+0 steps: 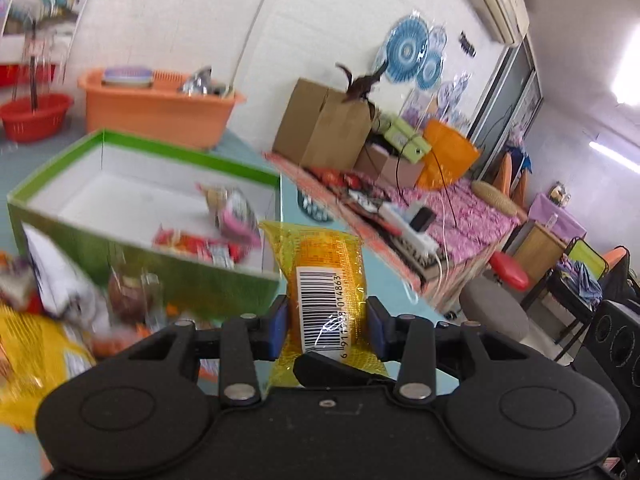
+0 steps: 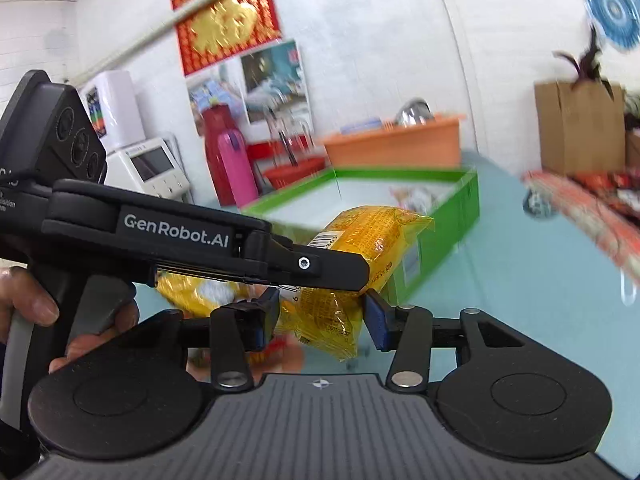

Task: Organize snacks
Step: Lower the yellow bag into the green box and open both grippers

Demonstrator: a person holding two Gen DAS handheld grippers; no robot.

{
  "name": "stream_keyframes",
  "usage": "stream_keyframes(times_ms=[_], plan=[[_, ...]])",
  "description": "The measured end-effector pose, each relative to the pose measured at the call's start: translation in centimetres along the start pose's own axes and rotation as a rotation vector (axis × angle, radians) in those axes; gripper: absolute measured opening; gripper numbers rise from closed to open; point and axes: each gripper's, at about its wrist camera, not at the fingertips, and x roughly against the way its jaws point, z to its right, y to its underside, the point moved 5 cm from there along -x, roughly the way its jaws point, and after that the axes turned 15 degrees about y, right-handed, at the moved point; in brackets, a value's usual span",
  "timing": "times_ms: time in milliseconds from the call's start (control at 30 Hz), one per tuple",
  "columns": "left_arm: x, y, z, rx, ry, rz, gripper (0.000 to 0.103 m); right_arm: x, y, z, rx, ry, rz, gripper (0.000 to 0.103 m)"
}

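Note:
My left gripper (image 1: 327,328) is shut on a yellow snack packet (image 1: 320,280) with a barcode, held above the blue table. The same packet (image 2: 360,248) shows in the right wrist view, with the left gripper's black finger (image 2: 312,268) across it. My right gripper (image 2: 320,324) is close around the packet's lower end; whether its blue pads (image 2: 378,326) press it is unclear. A green box (image 1: 152,184) with a white inside holds a pink packet (image 1: 236,212) and a red packet (image 1: 200,246). It also shows in the right wrist view (image 2: 440,216).
Loose snacks lie left of the box, among them a large yellow bag (image 1: 32,364) and a white bag (image 1: 56,276). An orange tub (image 1: 160,108), a red basket (image 1: 34,116), a cardboard box (image 1: 324,124) and a pink bottle (image 2: 234,164) stand behind.

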Motion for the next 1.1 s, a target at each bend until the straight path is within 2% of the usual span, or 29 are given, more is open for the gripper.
stream_keyframes(times_ms=[133, 300, 467, 700, 767, 800, 833, 867, 900, 1100], plan=[[0.2, -2.8, -1.3, -0.006, -0.017, 0.041, 0.064, -1.9, -2.6, -0.4, 0.032, -0.021, 0.057, 0.078], [-1.0, -5.4, -4.5, 0.027, -0.025, 0.056, 0.064, -5.7, -4.9, -0.5, 0.046, -0.038, 0.072, 0.078], [-2.9, -6.5, -8.2, 0.088, -0.024, 0.034, 0.064, -9.7, -5.5, 0.1, 0.040, -0.038, 0.029, 0.078], [-5.1, -6.7, -11.5, 0.119, -0.048, 0.002, 0.064, -13.8, -5.1, 0.9, 0.017, -0.046, -0.051, 0.078], [-5.7, -6.6, -12.3, 0.123, -0.059, -0.012, 0.069, -14.6, -4.8, 0.9, 0.010, -0.041, -0.069, 0.079], [-5.8, -6.4, -12.5, 0.119, -0.072, -0.014, 0.091, -15.1, -4.6, 1.0, 0.000, -0.030, -0.078, 0.080], [-5.9, -6.3, -12.7, 0.115, -0.087, -0.014, 0.103, -15.3, -4.4, 1.1, -0.007, -0.008, -0.083, 0.086], [-5.7, -6.2, -12.8, 0.108, -0.108, -0.004, 0.103, -15.4, -4.2, 1.2, -0.009, 0.015, -0.085, 0.092], [-5.4, -6.1, -12.8, 0.100, -0.124, 0.011, 0.103, -15.4, -4.1, 1.4, -0.009, 0.040, -0.076, 0.103], [-2.2, -6.2, -10.7, 0.114, -0.100, 0.053, 0.103, -12.7, -4.7, 1.2, 0.027, 0.052, 0.008, 0.103]])
